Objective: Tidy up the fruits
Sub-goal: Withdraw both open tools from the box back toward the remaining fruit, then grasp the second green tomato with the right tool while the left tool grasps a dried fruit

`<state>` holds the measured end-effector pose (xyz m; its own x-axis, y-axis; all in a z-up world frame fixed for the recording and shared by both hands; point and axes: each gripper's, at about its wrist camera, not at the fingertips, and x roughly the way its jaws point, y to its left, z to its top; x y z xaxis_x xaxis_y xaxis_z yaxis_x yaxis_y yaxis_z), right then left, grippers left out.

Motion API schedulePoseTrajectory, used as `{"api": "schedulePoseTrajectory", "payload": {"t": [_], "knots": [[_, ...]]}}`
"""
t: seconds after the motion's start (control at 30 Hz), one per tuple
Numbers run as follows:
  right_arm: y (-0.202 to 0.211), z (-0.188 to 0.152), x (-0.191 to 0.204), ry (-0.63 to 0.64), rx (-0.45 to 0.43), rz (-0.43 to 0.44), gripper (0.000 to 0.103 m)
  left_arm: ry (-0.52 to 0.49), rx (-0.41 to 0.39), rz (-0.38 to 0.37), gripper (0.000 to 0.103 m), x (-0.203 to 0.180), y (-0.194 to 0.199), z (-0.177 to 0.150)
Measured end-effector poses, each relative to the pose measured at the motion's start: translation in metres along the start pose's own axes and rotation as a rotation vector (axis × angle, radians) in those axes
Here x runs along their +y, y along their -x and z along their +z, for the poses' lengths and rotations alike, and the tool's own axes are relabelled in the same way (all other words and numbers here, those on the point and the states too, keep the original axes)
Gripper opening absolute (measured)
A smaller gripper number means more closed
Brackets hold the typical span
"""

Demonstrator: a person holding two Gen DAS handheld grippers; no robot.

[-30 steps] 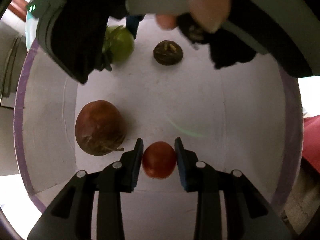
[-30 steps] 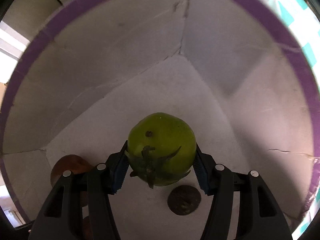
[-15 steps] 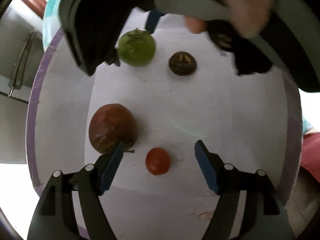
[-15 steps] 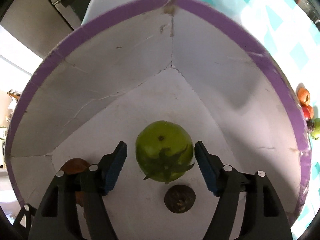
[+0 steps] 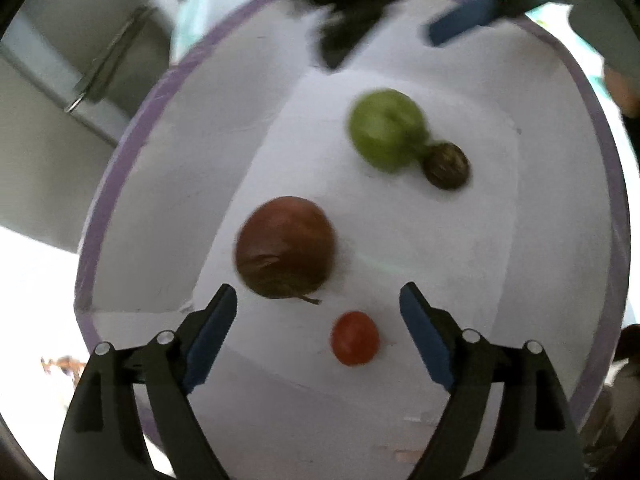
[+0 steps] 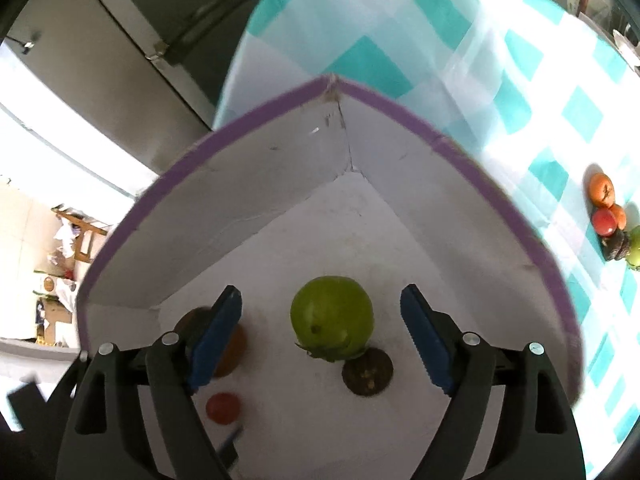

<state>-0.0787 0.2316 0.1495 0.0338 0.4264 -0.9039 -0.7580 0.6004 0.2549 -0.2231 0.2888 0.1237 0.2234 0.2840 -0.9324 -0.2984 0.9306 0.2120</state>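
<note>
Both claws spread wide and holding nothing: left gripper (image 5: pixel 318 330) above the small red cherry tomato (image 5: pixel 354 337), right gripper (image 6: pixel 320 334) above the round green tomato (image 6: pixel 331 323). All four fruits down on the floor of the white cardboard box with the purple rim (image 6: pixel 256 116): green tomato touching the dark wrinkled walnut-like fruit (image 5: pixel 445 165), large brown-red passion fruit (image 5: pixel 285 246) just beside the cherry tomato. Best done, by judgement, with a straight lift clear of the box walls, jaws kept wide so as not to nudge the round fruit, then a move toward the heap of orange, red and green fruit (image 6: pixel 610 216) left on the teal-and-white checked tablecloth (image 6: pixel 500 60). Against a second earlier: then clamped on cherry tomato and green tomato, now released and drawn back higher; green tomato rolled against the dark fruit.
</note>
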Motion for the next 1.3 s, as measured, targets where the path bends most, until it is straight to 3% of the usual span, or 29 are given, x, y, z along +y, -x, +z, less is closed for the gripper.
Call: {"api": "schedulePoseTrajectory", "payload": {"t": [0.17, 0.37, 0.5, 0.57, 0.7, 0.93, 1.1, 1.3], "knots": [[0.052, 0.004, -0.01, 0.018, -0.07, 0.104, 0.084, 0.109, -0.027, 0.086, 0.09, 0.004, -0.002, -0.004], [0.11, -0.031, -0.045, 0.01, -0.208, 0.219, 0.085, 0.199, -0.013, 0.142, 0.094, 0.01, -0.005, 0.0], [0.134, -0.054, -0.098, -0.095, -0.281, 0.201, 0.087, 0.379, -0.093, 0.139, 0.094, 0.011, 0.032, 0.009], [0.136, -0.072, -0.138, -0.198, -0.307, 0.163, 0.087, 0.417, -0.162, 0.089, 0.097, -0.005, 0.058, 0.025], [0.129, -0.113, -0.228, -0.479, -0.309, 0.083, 0.087, 0.318, -0.262, -0.008, 0.099, -0.053, 0.085, 0.074], [0.118, -0.137, -0.314, -0.742, -0.303, -0.045, 0.087, 0.146, -0.358, -0.231, 0.1, -0.148, 0.084, 0.145], [0.106, -0.11, -0.349, -0.808, -0.298, -0.122, 0.087, 0.03, -0.337, -0.319, 0.1, -0.19, 0.057, 0.18], [0.064, -0.042, -0.376, -0.828, -0.261, -0.16, 0.087, -0.117, -0.336, -0.367, 0.1, -0.205, 0.035, 0.195]]}}
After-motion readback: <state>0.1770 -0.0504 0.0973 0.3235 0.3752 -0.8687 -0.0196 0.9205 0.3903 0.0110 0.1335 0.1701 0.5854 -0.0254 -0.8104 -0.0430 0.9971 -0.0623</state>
